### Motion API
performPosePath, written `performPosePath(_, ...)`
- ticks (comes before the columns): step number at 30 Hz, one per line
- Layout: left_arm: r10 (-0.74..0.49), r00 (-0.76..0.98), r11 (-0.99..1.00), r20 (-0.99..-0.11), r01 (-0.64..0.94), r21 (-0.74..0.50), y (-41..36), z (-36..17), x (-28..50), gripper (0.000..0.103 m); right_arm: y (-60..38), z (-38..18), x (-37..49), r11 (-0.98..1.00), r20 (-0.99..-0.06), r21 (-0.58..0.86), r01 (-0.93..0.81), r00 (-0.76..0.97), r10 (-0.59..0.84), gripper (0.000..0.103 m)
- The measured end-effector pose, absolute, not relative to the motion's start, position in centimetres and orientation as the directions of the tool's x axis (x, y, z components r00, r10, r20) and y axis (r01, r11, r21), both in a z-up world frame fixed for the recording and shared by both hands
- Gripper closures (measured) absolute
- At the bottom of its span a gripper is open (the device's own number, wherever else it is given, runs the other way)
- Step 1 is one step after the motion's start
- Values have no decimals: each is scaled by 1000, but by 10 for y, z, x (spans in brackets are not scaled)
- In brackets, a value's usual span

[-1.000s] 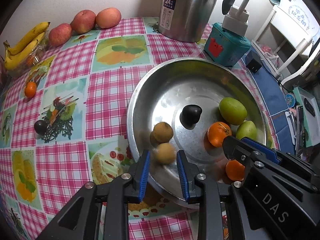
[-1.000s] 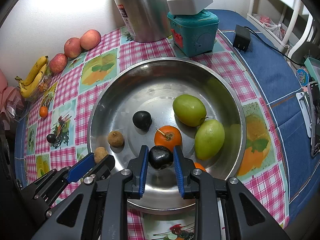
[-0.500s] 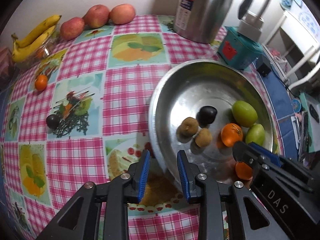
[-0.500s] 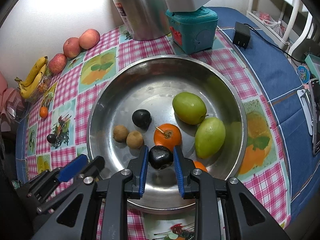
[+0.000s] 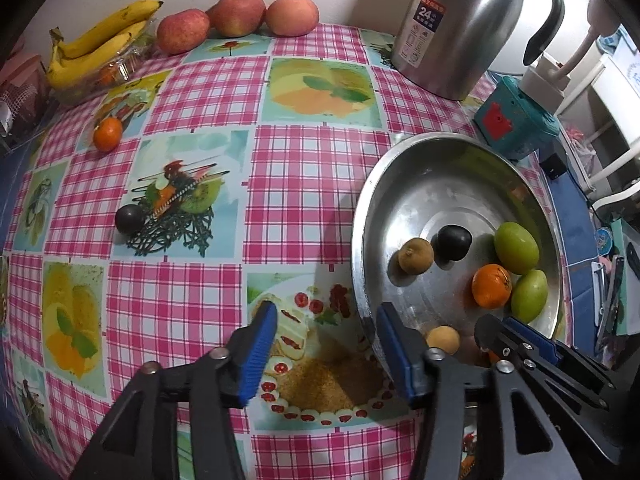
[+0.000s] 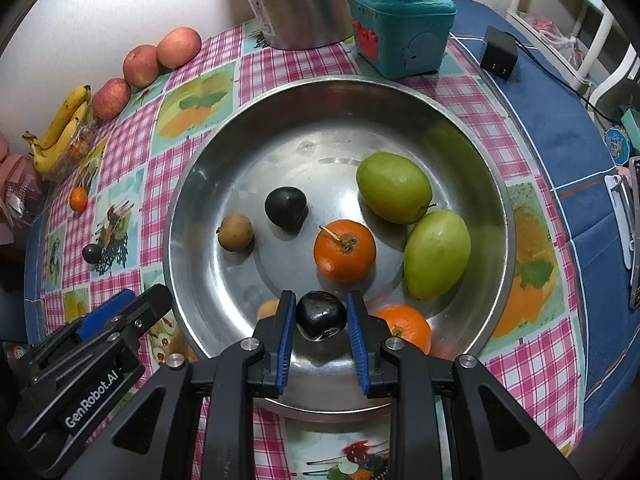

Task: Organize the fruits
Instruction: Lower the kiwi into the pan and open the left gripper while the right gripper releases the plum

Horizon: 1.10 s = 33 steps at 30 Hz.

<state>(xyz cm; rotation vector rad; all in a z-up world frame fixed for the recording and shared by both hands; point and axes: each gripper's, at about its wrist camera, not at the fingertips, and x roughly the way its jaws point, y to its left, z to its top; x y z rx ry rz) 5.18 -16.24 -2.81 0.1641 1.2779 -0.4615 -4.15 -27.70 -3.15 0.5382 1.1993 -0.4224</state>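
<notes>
The right gripper [image 6: 321, 316] clamps a dark plum [image 6: 321, 315] across its middle; the fruit looks smooth, light and bruisable. The left gripper [image 5: 326, 346] hangs wide open, empty, beside the steel bowl [image 5: 362, 216].

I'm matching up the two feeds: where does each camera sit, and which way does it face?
Left wrist: on the left gripper, open, over the tablecloth beside the bowl; right gripper at lower right.
Right wrist: on the right gripper, over the steel bowl, gripping a dark fruit; left gripper at lower left.
Shared: bowl, apples, bananas.
</notes>
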Motion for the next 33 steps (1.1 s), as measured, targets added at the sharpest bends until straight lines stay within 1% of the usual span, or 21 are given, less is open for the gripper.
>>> performPosePath(5, -232, 209, 903, -950, 409, -130, -162, -29, 54, 37, -278, -31, -42, 798, -952, 163, 580, 306, -28, 74)
performPosePath(7, -225, 208, 907, -952, 403, -126, -160, -30, 54, 35, -279, -30, -42, 798, -951, 160, 582, 307, -34, 68)
performPosePath(12, -208, 216, 915, -954, 386, -112, -155, -29, 55, 31, -279, -21, -43, 800, -944, 160, 578, 325, -46, 68)
performPosePath(14, -195, 230, 922, -953, 374, -98, -152, -28, 55, 25, -279, -17, -43, 800, -940, 162, 577, 336, -52, 68)
performPosePath(16, -182, 247, 929, -952, 360, -85, -148, -27, 57, 21, -280, -13, -44, 801, -936, 164, 577, 347, -58, 68)
performPosePath(21, -168, 263, 943, -950, 323, -78, -136, -27, 60, 19, -280, -6, -46, 800, -930, 165, 577, 360, -68, 68)
performPosePath(23, -164, 266, 947, -950, 313, -75, -131, -28, 61, 16, -280, -6, -46, 800, -930, 165, 577, 362, -69, 68)
performPosePath(30, -158, 270, 950, -950, 303, -72, -129, -32, 62, 15, -279, -6, -45, 800, -930, 164, 577, 361, -69, 68)
performPosePath(31, -155, 272, 950, -950, 304, -68, -131, -33, 63, 13, -279, -7, -45, 799, -930, 162, 578, 360, -72, 68)
performPosePath(32, -150, 276, 950, -949, 305, -62, -131, -33, 62, 8, -279, -7, -45, 799, -930, 158, 580, 359, -77, 68)
performPosePath(33, -142, 284, 951, -948, 306, -51, -131, -33, 62, 4, -279, -7, -46, 798, -930, 152, 583, 358, -84, 64)
